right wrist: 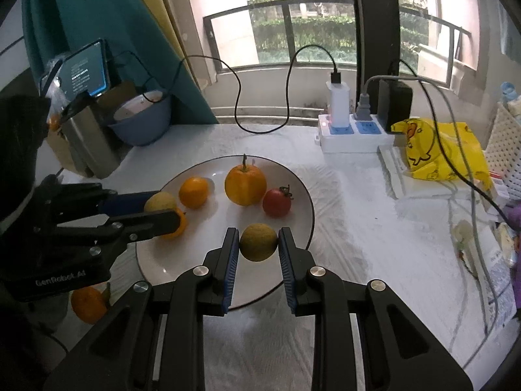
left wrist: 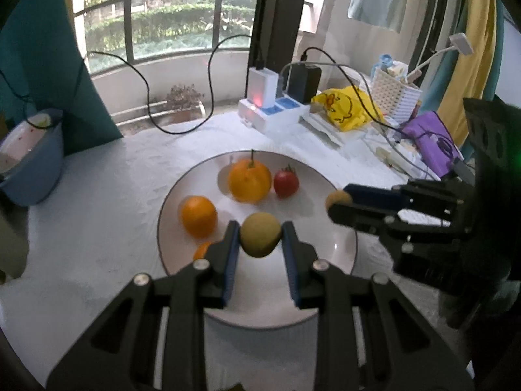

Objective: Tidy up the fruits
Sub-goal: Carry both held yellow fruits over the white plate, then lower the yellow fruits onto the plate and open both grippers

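Observation:
A white plate [left wrist: 342, 244] [right wrist: 302, 202] holds a large orange with a stem [left wrist: 249, 181] [right wrist: 245, 184], a smaller orange [left wrist: 198, 216] [right wrist: 193, 191] and a red tomato [left wrist: 286, 183] [right wrist: 276, 202]. My left gripper [left wrist: 260, 239] is shut on a yellow-green round fruit [left wrist: 260, 235] above the plate's near side; it also shows in the right wrist view [right wrist: 161, 210]. My right gripper [right wrist: 259, 242] is shut on a second yellow-green fruit [right wrist: 259, 242] over the plate's right part; it also shows in the left wrist view [left wrist: 338, 203]. Another orange [left wrist: 202, 250] [right wrist: 177, 226] lies partly hidden under my left fingers.
A blue bowl [left wrist: 29, 159] [right wrist: 143, 120] stands at the back left. A power strip with chargers [left wrist: 273, 110] [right wrist: 355, 130], a yellow duck bag [left wrist: 348, 107] [right wrist: 439, 150], a white basket [left wrist: 395, 97] and cables crowd the back right. One orange [right wrist: 88, 304] lies off the plate at left.

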`<control>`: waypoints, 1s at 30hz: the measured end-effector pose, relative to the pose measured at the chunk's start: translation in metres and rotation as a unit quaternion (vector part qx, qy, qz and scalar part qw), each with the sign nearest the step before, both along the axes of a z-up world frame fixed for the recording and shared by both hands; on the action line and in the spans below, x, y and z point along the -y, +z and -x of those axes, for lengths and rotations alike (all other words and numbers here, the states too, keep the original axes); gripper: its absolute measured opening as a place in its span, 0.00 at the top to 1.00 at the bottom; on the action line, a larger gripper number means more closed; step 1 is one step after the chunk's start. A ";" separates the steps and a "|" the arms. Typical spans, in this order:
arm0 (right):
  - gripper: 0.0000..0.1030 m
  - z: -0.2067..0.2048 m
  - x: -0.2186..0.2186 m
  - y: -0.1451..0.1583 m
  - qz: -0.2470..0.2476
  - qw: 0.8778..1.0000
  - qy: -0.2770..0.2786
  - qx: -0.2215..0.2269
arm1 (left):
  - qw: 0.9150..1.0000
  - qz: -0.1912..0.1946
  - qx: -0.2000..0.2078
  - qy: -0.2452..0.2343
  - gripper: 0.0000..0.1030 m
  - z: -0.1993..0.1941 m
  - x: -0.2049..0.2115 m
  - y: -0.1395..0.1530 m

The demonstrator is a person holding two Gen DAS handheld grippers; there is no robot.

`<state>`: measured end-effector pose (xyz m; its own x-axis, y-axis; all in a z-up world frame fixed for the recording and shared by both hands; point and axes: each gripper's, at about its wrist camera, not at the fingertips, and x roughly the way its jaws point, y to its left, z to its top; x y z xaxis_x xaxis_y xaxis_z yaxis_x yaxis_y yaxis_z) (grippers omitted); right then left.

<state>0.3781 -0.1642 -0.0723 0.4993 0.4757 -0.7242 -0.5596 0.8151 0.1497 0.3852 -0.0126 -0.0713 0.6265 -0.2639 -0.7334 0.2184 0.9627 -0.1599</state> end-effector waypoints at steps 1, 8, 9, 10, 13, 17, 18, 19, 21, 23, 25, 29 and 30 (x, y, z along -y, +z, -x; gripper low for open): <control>0.74 -0.002 -0.001 -0.001 0.001 1.000 0.000 0.000 | 1.000 0.000 -0.003 0.001 0.74 -0.004 0.000 -0.001; 0.74 -0.018 -0.011 -0.014 0.008 1.000 -0.002 -0.006 | 0.999 -0.013 -0.032 0.008 0.74 -0.031 0.000 -0.015; 0.74 -0.019 -0.012 -0.015 0.008 1.000 -0.002 -0.006 | 0.999 -0.012 -0.037 0.009 0.74 -0.034 0.000 -0.017; 0.74 -0.021 -0.013 -0.016 0.009 1.000 -0.002 -0.007 | 0.999 -0.009 -0.043 0.010 0.74 -0.037 -0.001 -0.019; 0.74 -0.024 -0.014 -0.021 0.014 1.000 -0.003 -0.008 | 0.998 0.008 -0.055 0.008 0.73 -0.044 -0.003 -0.022; 0.74 -0.028 -0.015 -0.026 0.018 1.000 -0.004 -0.013 | 0.998 0.008 -0.057 0.016 0.73 -0.048 -0.004 -0.021; 0.74 -0.028 -0.015 -0.026 0.018 1.000 -0.003 -0.013 | 0.998 0.009 -0.059 0.017 0.73 -0.049 -0.004 -0.021; 0.74 -0.028 -0.015 -0.026 0.018 1.000 -0.004 -0.012 | 0.998 0.009 -0.062 0.019 0.73 -0.050 -0.004 -0.022; 0.74 -0.028 -0.014 -0.026 0.018 1.000 -0.007 -0.011 | 0.997 0.013 -0.067 0.022 0.72 -0.050 -0.006 -0.023; 0.74 -0.028 -0.013 -0.025 0.017 1.000 -0.010 -0.011 | 0.997 0.017 -0.067 0.023 0.72 -0.049 -0.007 -0.022; 0.74 -0.027 -0.012 -0.024 0.019 1.000 -0.013 -0.011 | 0.998 0.019 -0.059 0.022 0.72 -0.045 -0.008 -0.017; 0.74 -0.025 -0.012 -0.020 0.019 1.000 -0.017 -0.008 | 0.999 0.012 -0.041 0.023 0.71 -0.035 -0.007 -0.006; 0.74 -0.023 -0.012 -0.018 0.019 1.000 -0.016 -0.006 | 0.999 0.011 -0.036 0.023 0.71 -0.030 -0.007 -0.003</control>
<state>0.4009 -0.1519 -0.0905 0.5046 0.4314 -0.7478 -0.5308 0.8382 0.1253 0.4155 -0.0051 -0.0748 0.5841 -0.2519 -0.7717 0.1611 0.9677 -0.1939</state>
